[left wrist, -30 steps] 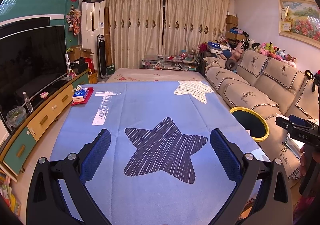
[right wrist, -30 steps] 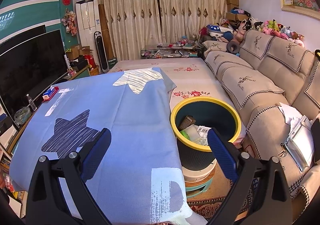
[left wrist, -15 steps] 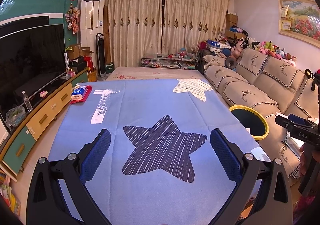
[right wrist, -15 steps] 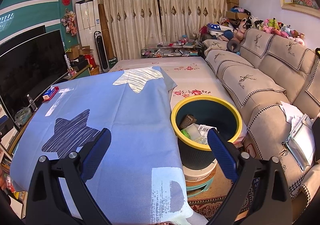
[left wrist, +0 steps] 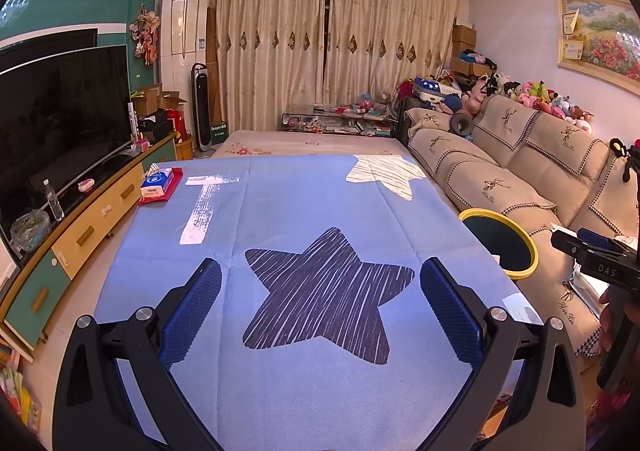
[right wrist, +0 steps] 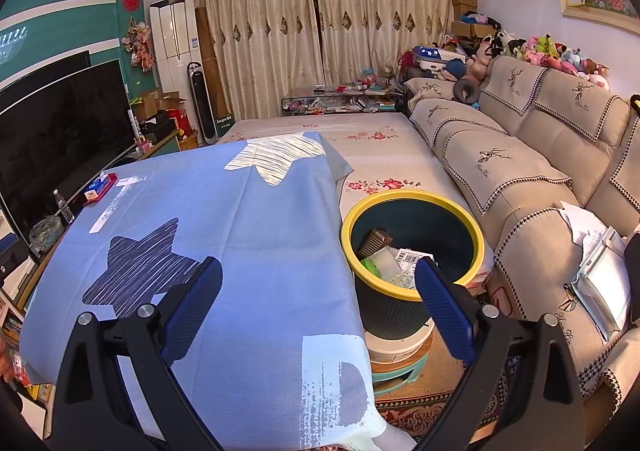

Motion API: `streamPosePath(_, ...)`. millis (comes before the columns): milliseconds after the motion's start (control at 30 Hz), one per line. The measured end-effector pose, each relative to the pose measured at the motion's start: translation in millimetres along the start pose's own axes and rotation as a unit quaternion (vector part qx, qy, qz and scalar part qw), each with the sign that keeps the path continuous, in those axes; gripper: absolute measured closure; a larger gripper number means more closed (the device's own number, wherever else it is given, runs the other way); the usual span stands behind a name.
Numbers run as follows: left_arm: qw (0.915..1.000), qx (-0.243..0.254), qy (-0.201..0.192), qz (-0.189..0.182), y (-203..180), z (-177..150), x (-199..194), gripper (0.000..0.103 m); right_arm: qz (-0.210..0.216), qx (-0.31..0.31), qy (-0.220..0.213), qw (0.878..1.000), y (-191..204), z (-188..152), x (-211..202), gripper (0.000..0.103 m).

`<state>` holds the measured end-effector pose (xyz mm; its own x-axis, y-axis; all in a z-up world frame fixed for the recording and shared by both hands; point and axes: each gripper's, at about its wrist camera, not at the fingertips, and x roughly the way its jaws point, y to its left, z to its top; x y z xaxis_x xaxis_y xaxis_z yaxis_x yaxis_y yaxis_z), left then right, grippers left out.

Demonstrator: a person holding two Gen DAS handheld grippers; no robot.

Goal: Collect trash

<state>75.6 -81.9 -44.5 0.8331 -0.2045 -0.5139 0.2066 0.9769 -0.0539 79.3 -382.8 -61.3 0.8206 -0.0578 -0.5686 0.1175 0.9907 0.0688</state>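
Though spread wide with nothing between the blue pads, hovers low over the table (left wrist: 400, 187), aimed across the blue star cloth (left wrist: 320, 287): thus the left hand-held gripper (left wrist: 320, 271). Same with the right hand-held gripper (right wrist: 318, 267): fully parted, gripping nothing, poised above the table's right edge, just beside the yellow-rimmed bin (right wrist: 476, 231).

Judging by the bin, seemingly well along or near done: trash (right wrist: 404, 263) already lying inside, including a brown ridged piece, a pale wrapper and a barcoded label. Nothing loose to be seen on the cloth in either view. At the far left corner of the table, only a blue tissue box (left wrist: 157, 182) on a red tray (left wrist: 174, 187), probably not rubbish. Possibly left to gather: white papers (right wrist: 588, 235) heaped on the sofa (right wrist: 500, 171) to the right, though hard to say whether waste or keepsakes.

Hidden or unclear: the near edge of the table, masked by both gripper frames; the bin's depths, in shadow and partly behind the right finger; in the left view only the bin's rim, none of its contents; the floor beneath the table and the far clutter by the curtains, too small to sort
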Motion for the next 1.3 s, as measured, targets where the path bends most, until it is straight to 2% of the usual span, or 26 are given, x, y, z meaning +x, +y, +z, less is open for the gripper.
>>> streamPosePath(1300, 1.0000, -0.006, 0.007, -0.003, 0.0, -1.9, 5.4, 0.005, 0.001, 0.001, 0.004, 1.000, 1.5, -6.1, 5.0, 0.011)
